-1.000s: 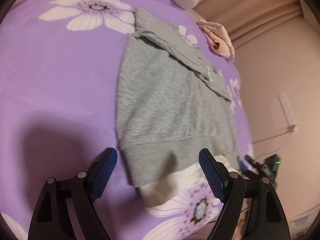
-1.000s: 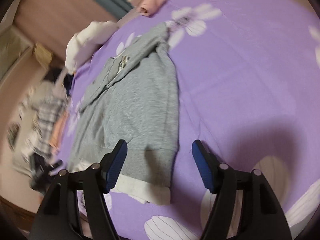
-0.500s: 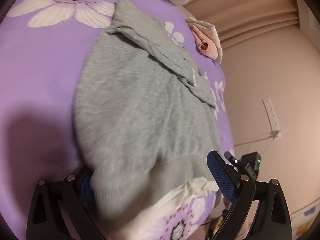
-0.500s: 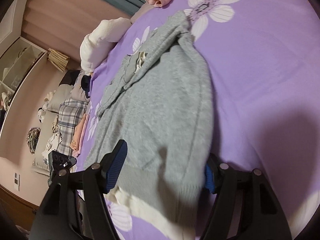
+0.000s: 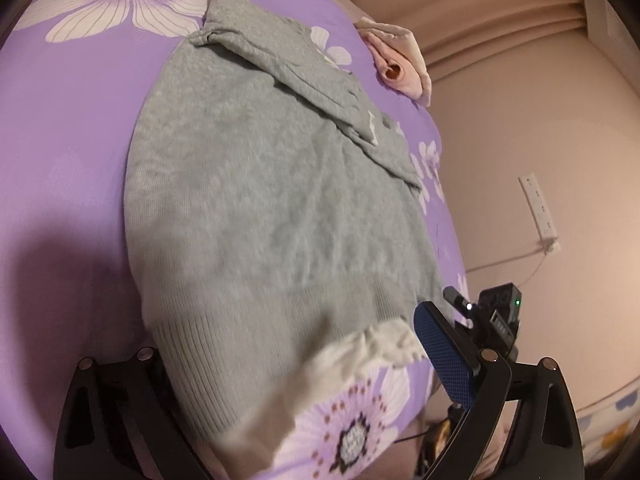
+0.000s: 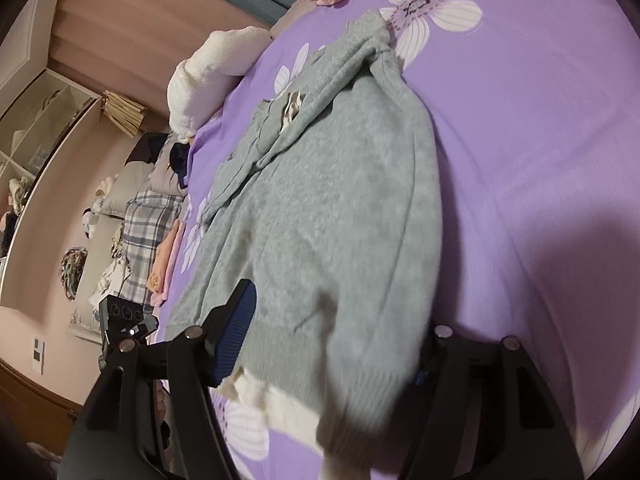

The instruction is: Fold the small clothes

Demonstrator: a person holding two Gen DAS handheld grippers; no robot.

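A small grey sweater [image 5: 260,208] with a white under-hem lies on a purple flowered bedsheet [image 5: 68,128], its sleeves folded across the top. My left gripper [image 5: 296,364] is open, with the hem's left corner between its jaws; the left finger is hidden under the fabric and the blue right pad [image 5: 442,356] shows. In the right wrist view the sweater [image 6: 340,208] fills the middle. My right gripper [image 6: 332,344] is open around the hem's right corner; the blue left pad [image 6: 236,332] shows and the right finger is covered by cloth.
A rolled pink garment [image 5: 400,68] and a white plush pillow [image 6: 208,76] lie at the bed's far end. A plaid garment pile [image 6: 148,232] sits beside the bed. A wall socket with cable [image 5: 538,212] is to the right. The bed's edge is near.
Both grippers have moved forward and down onto the sweater's hem. The hem corners now lie between the open jaws and cover the outer fingers, and the hem looks lifted.
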